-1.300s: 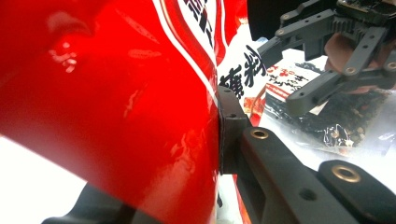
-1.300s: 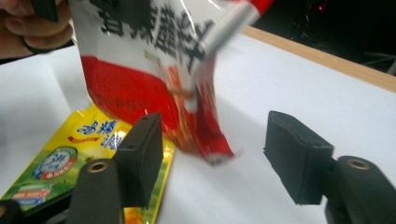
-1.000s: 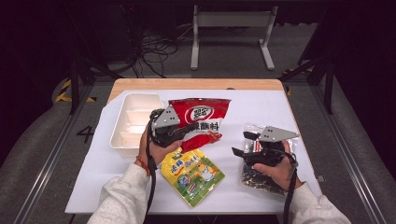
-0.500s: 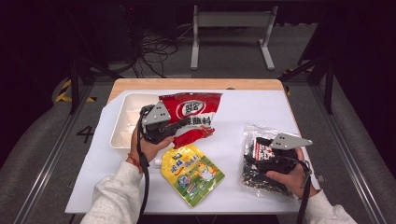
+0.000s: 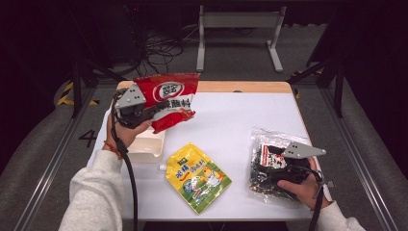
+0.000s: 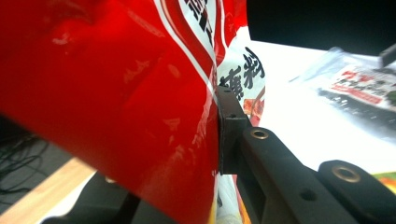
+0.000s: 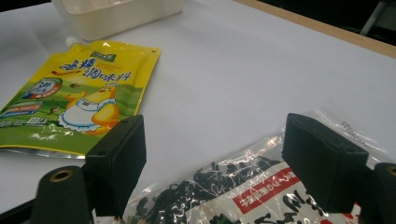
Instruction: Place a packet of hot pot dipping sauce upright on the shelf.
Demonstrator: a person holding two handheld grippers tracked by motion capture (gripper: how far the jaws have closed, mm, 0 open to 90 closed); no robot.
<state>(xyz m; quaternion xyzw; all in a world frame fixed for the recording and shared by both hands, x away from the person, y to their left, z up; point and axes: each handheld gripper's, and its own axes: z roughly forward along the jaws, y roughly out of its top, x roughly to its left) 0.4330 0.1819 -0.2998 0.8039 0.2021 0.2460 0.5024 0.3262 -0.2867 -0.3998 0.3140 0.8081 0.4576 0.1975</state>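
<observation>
At the bottom of the high view, two sleeved forearms reach in over a white-covered table [image 5: 240, 120]. Lower right of the frame, the right claw [image 5: 274, 161] rests on a clear bag of dark dried food [image 5: 269, 180] with a red-and-white label; in the right gripper view its two black jaws stand wide apart, released, just above the crinkled plastic of that bag [image 7: 224, 196]. Just left of it, low in the centre of the high view, a yellow-and-green spouted pouch [image 5: 197, 175] printed with a cartoon duck lies flat on the table, apart from the bag; the right gripper view shows the same pouch [image 7: 74, 102] at its left. Farther up, at the left of the high view, the left claw [image 5: 156, 109] is clenched on a red snack bag [image 5: 171, 98] with a white oval logo and black characters, holding it clear of the table above a white rectangular tray [image 5: 146, 144]. In the left gripper view the red bag [image 6: 116, 93] is pressed flat against one black jaw. Beyond the table's wooden far edge, upper frame, cables [image 5: 161, 48] and a grey metal stand [image 5: 238, 29] sit on the dark floor.
</observation>
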